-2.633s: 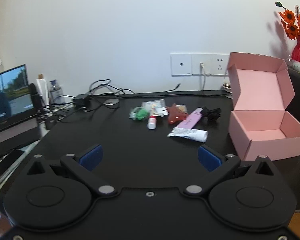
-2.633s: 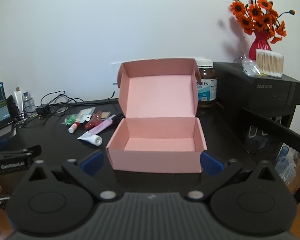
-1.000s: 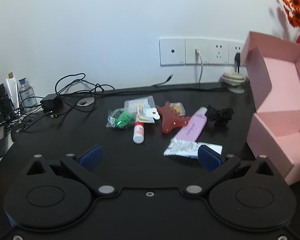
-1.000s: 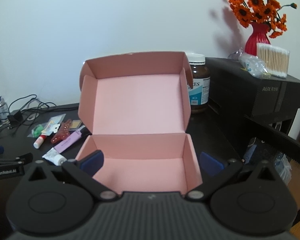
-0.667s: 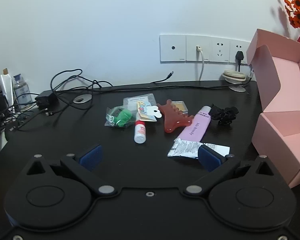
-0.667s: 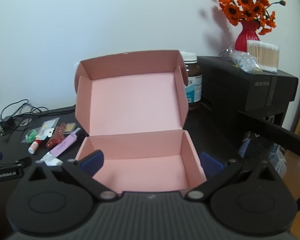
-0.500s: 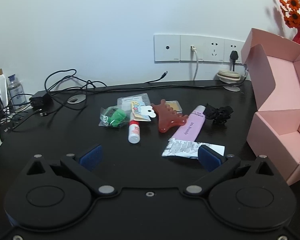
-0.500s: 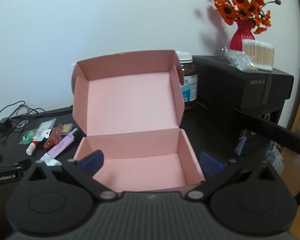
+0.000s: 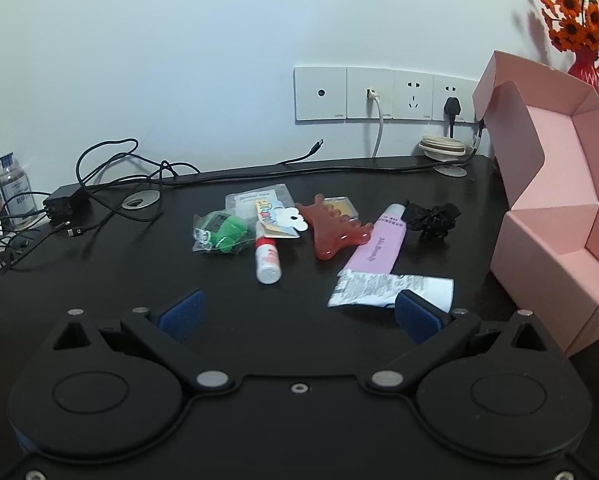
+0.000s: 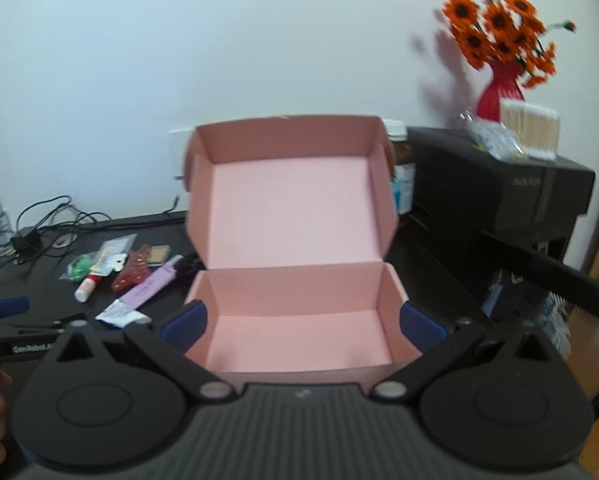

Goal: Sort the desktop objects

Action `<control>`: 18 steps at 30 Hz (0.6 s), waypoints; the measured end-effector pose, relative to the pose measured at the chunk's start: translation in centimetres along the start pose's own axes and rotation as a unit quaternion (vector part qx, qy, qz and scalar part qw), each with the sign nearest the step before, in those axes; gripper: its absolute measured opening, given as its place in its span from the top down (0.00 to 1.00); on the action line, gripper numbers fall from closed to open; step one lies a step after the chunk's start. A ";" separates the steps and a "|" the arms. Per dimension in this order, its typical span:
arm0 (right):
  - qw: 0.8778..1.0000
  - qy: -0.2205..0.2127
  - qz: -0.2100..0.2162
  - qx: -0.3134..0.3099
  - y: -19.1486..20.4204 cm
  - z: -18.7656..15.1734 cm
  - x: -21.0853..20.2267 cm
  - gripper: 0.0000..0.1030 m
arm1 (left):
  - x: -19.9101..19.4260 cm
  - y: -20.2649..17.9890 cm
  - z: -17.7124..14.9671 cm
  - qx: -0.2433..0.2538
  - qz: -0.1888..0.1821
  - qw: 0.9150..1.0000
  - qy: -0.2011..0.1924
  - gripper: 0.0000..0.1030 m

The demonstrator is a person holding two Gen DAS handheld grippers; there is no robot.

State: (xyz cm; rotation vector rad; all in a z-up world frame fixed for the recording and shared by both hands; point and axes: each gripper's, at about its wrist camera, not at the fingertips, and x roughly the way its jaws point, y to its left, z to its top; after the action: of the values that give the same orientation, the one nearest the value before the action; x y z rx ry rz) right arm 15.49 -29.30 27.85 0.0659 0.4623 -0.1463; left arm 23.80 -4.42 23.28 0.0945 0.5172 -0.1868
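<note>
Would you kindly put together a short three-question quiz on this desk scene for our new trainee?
1. True or false: the pink box already holds some sorted items.
2. Which item lies nearest the left gripper? A) black hair tie B) white crumpled tube C) green packet
3. Fill in: the fingers of the right gripper are spread ____ in front of the box.

Key
1. False; its inside looks empty.
2. B; the tube's end sits right at the left gripper's blue pad.
3. open
</note>
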 end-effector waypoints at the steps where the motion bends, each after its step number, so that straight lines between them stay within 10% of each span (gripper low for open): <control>1: 1.000 -0.002 0.003 -0.010 0.5 0.0 0.0 0.01 | 0.0 0.5 0.0 -0.003 -0.002 1.000 0.000 0.00; 18: 0.983 -0.005 0.127 -0.131 8.3 1.0 1.0 0.10 | 0.5 6.3 0.0 -0.072 0.037 0.997 0.004 0.00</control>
State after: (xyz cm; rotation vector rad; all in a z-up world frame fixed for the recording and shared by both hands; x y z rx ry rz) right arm 18.10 -21.36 28.51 -0.1347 0.4563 0.1649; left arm 25.52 1.66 23.28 -0.0253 0.5334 -0.0764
